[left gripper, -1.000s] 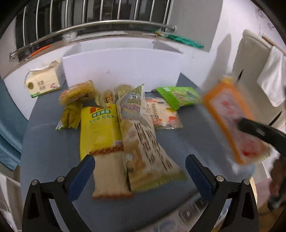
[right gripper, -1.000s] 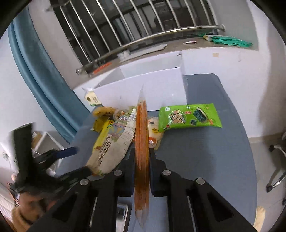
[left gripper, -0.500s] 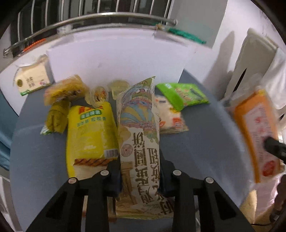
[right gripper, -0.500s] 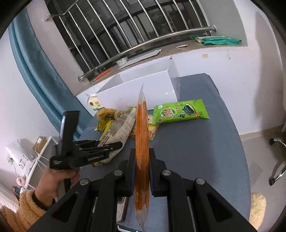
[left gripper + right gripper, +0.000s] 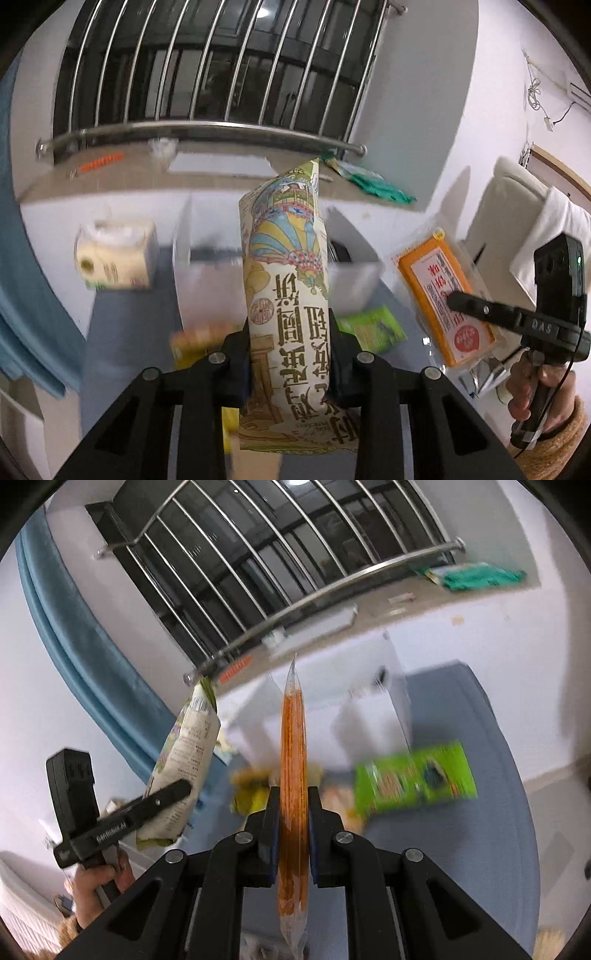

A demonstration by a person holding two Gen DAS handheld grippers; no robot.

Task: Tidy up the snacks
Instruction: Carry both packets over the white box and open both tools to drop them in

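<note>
Left fingers [image 5: 290,354] clamped on cream snack bag [image 5: 286,280], its base cut off below; right fingers [image 5: 291,830] clamped on edge-on orange packet [image 5: 293,775], blurred green packet [image 5: 415,777] lying beyond on surface [image 5: 480,849].

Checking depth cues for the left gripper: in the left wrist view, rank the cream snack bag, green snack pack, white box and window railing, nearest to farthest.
1. cream snack bag: clamped in the left gripper, centre.
2. green snack pack: on the table, just right of the fingers.
3. white box: behind the bag, mid-table.
4. window railing: at the back, above the sill.
</note>
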